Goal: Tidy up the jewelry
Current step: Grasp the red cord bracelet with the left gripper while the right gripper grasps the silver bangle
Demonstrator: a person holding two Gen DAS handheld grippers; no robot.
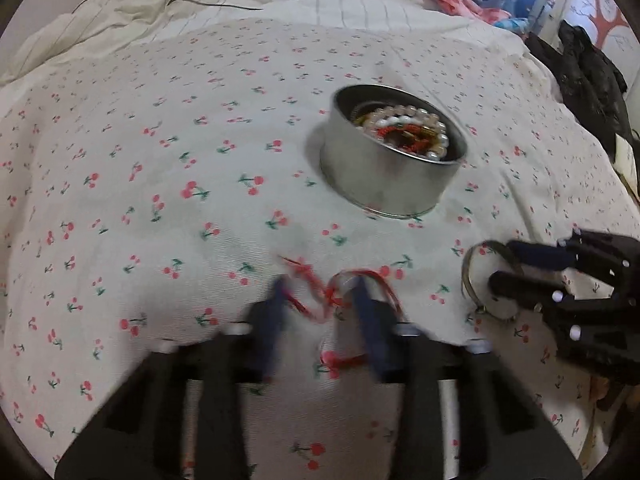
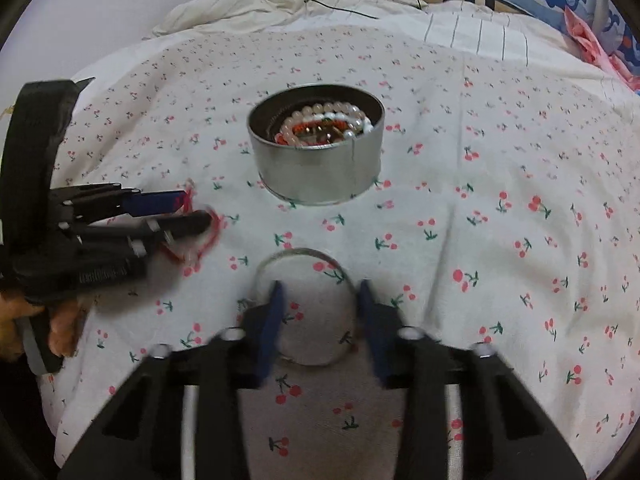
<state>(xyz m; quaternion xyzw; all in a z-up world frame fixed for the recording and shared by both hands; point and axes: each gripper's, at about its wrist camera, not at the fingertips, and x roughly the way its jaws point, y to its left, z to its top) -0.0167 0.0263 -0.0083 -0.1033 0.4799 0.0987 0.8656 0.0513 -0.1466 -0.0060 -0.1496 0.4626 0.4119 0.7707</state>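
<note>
Item 1: red cord, mid-bed, before the tin. Looks light, limp, apt to snag; best pinched at a bunched strand. Left gripper jaws open astride it, nothing held.

Item 2: bangle, just right of the cord. Looks thin, stiff, probably slick; best taken across the rim. Right gripper jaws open, straddling it, not yet closed.

Tin holds bead bracelets.
</note>
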